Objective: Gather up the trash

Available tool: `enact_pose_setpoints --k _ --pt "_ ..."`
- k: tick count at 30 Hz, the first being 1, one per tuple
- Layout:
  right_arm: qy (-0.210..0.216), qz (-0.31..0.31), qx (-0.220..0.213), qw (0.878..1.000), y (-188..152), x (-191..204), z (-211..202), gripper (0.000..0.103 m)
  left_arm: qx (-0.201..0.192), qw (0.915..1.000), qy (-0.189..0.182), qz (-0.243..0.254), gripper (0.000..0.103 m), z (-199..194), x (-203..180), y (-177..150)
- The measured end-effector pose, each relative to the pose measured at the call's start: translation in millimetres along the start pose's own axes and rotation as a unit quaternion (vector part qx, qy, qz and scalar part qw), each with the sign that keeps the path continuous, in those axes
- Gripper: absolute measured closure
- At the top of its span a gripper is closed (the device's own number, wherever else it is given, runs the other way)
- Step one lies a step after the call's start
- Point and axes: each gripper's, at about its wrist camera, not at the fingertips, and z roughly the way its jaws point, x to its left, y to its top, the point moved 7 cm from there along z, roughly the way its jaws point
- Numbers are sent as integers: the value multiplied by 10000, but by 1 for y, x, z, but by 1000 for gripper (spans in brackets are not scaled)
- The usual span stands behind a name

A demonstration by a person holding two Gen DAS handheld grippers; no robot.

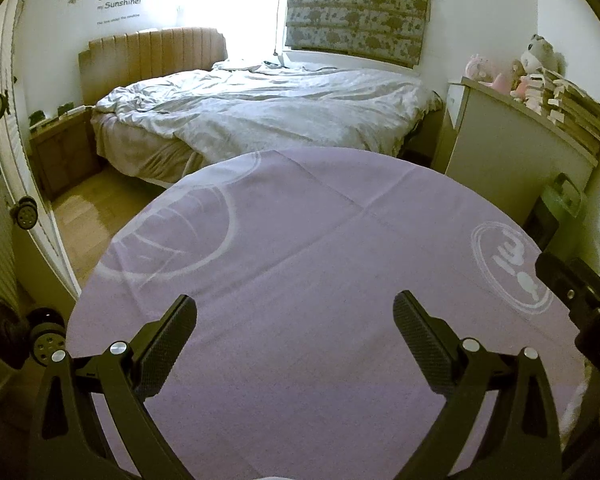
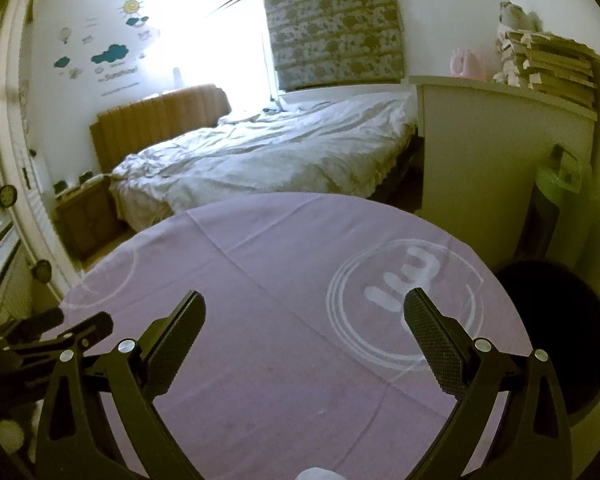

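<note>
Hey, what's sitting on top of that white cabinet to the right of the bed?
On the white cabinet: a stack of flat cardboard pieces, pink toys and a pale plush toy. Whatever lies behind the stack is hidden.

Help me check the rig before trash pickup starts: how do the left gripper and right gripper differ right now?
The left gripper hovers over plain purple tablecloth, while the right gripper sits beside the white circular logo, one finger overlapping it. A dark round bin shows only past the right gripper; the left gripper's view lacks it. Both are open, empty and above the cloth-covered table, facing the bed.
</note>
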Motion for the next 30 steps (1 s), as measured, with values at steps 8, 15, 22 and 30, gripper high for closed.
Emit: enact_pose_setpoints --k 8,15,22,30 --pt "2 1 3 10000 0 0 0 5 34 10000 20 15 5 1 0 -2" --pt "2 6 2 10000 0 -1 0 5 51 10000 33 19 5 1 -3 -3" --pt "8 23 16 10000 0 -1 0 5 76 10000 42 33 5 1 -5 -7" --pt "11 73 11 10000 -1 2 -2 5 79 9999 54 33 5 1 -6 -7"
